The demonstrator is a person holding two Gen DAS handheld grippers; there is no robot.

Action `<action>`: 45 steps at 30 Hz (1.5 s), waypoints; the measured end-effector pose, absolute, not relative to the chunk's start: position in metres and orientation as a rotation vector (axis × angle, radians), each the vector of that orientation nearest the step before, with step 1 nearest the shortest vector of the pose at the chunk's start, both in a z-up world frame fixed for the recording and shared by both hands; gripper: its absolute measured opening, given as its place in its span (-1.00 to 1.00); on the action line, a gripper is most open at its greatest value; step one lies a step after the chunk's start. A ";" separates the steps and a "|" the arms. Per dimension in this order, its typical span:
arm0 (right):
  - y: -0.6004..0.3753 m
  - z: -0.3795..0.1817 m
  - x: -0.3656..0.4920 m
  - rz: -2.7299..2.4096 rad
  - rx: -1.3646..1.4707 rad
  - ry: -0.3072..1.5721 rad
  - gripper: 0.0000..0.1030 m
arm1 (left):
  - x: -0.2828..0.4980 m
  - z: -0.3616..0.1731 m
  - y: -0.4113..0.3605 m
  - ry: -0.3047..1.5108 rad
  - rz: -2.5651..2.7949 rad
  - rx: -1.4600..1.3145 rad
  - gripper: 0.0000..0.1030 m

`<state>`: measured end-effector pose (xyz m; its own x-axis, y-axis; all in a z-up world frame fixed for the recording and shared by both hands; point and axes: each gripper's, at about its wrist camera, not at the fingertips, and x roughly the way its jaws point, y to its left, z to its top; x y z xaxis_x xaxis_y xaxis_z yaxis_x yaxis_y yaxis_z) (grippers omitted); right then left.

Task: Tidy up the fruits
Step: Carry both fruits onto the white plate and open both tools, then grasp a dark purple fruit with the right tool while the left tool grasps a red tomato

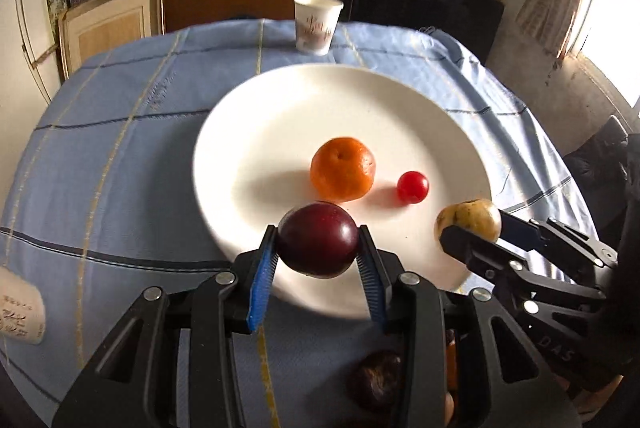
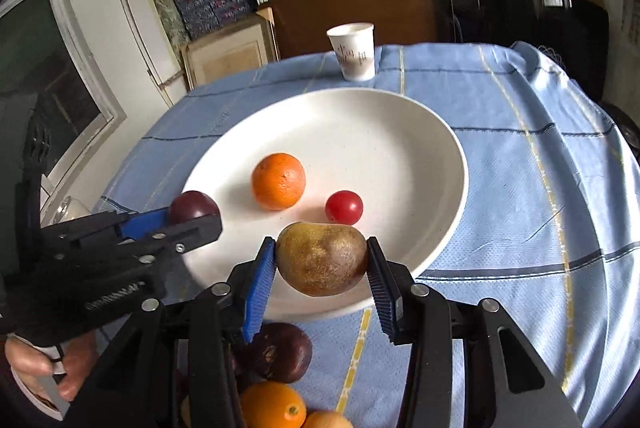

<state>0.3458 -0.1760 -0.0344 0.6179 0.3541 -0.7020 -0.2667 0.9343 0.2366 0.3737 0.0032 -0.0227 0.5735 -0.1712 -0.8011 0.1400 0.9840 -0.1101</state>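
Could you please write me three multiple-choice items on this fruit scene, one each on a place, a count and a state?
1. Where does the paper cup stand?
A. on the plate
B. on the cloth beyond the plate
C. in a gripper

2. How many fruits lie on the white plate?
A. two
B. four
C. none

3. What is the left gripper doing?
A. gripping a dark plum
B. hanging open with nothing in it
C. gripping the cup

Answers: 1 B, the cup sits on the blue tablecloth past the plate's far rim. 2 A, only the orange and the small red fruit rest there. 3 A, the plum sits clamped between its pads.
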 end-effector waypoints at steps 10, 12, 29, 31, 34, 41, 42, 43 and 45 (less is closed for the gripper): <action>-0.204 0.000 0.308 0.443 0.121 0.701 0.27 | 0.307 0.017 0.020 0.763 -0.138 -0.069 0.90; -0.220 0.010 0.283 0.448 0.087 0.615 0.44 | 0.274 0.021 0.029 0.699 -0.124 -0.071 0.91; -0.302 -0.033 0.193 0.365 0.037 0.635 0.51 | 0.164 -0.024 0.059 0.695 -0.076 -0.078 0.91; -0.295 -0.039 0.194 0.337 -0.012 0.651 0.51 | 0.165 -0.026 0.056 0.706 -0.073 -0.064 0.91; -0.289 -0.043 0.194 0.326 -0.050 0.667 0.51 | 0.167 -0.027 0.054 0.718 -0.070 -0.056 0.92; -0.293 -0.053 0.202 0.303 -0.031 0.735 0.51 | 0.175 -0.034 0.060 0.768 -0.042 -0.082 0.92; -0.294 -0.054 0.203 0.303 -0.032 0.740 0.51 | 0.175 -0.034 0.061 0.771 -0.042 -0.085 0.92; -0.293 -0.054 0.203 0.302 -0.034 0.744 0.51 | 0.175 -0.035 0.061 0.773 -0.040 -0.088 0.92; -0.291 -0.055 0.202 0.304 -0.042 0.746 0.51 | 0.175 -0.035 0.061 0.774 -0.036 -0.087 0.92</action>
